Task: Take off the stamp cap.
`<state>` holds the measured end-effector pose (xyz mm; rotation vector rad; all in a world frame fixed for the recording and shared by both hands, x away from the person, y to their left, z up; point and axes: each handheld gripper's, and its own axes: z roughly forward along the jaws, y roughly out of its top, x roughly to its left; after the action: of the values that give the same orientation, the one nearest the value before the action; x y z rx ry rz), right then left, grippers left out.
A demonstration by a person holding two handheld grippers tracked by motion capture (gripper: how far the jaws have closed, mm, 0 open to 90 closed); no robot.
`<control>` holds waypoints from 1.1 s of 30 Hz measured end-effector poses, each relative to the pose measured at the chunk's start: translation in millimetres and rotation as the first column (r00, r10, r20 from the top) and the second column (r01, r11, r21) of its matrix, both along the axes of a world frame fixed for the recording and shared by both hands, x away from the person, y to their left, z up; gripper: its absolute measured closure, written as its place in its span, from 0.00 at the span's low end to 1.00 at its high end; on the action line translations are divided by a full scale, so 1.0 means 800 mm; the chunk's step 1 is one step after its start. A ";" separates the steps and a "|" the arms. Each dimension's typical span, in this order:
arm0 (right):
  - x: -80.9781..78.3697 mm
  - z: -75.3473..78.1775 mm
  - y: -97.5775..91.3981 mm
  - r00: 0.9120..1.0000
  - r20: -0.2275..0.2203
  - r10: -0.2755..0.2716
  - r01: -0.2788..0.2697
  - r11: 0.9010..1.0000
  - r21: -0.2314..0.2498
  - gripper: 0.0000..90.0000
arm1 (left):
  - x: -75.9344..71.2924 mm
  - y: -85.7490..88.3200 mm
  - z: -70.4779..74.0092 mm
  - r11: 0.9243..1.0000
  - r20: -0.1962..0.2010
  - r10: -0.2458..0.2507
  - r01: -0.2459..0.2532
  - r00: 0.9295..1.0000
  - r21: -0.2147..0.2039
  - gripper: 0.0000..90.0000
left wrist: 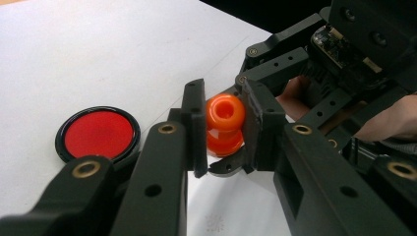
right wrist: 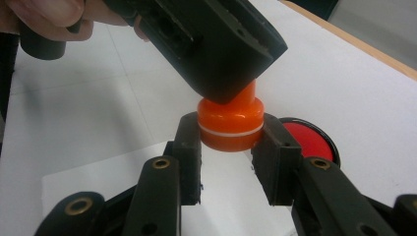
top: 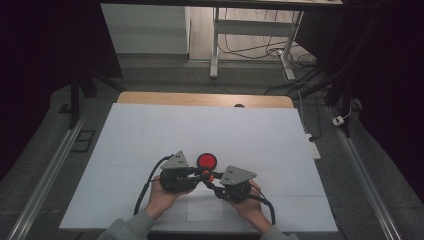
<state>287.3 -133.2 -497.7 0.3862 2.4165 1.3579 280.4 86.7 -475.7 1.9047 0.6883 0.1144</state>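
A white sheet (top: 150, 135) covered the wooden bench (top: 205, 98) in a dim room. Left tongs (left wrist: 223, 129) and right tongs (right wrist: 231, 150) both clenched a glossy orange spool-shaped piece (left wrist: 224, 123), beside a round red disc (left wrist: 98, 133).

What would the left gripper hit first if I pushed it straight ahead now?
Likely the right gripper: its linkage sits just past the orange piece that the left gripper clamps. Depth is unclear.

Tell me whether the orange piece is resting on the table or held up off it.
Held up. Both grippers' fingers clamp the orange piece: the left gripper on its upper part, the right gripper on its wider base, white table visible beneath.
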 end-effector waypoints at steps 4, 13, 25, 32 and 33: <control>-0.001 0.001 0.000 1.000 0.004 -0.001 0.001 1.000 -0.004 0.72 | 0.000 0.001 0.000 1.000 -0.003 -0.002 0.002 1.000 -0.006 0.81; 0.004 0.008 -0.014 0.998 -0.027 -0.048 0.049 0.998 0.050 0.72 | 0.005 0.025 0.005 0.997 0.003 0.048 -0.047 0.999 -0.055 0.81; 0.013 0.006 -0.036 0.995 -0.031 -0.098 0.099 0.994 0.040 0.72 | 0.005 0.026 0.006 0.998 0.001 0.036 -0.036 0.999 -0.047 0.81; 0.014 0.006 -0.045 0.992 -0.033 -0.121 0.122 0.992 0.040 0.72 | 0.005 0.026 0.004 0.999 0.002 0.026 -0.026 1.000 -0.044 0.81; 0.015 0.005 -0.046 0.992 -0.034 -0.122 0.123 0.991 0.042 0.72 | 0.005 0.026 0.004 0.999 0.001 0.029 -0.029 1.000 -0.046 0.81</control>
<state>299.1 -170.0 -493.5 0.5622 2.3490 1.3624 284.6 107.5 -472.4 1.8512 0.7118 0.1175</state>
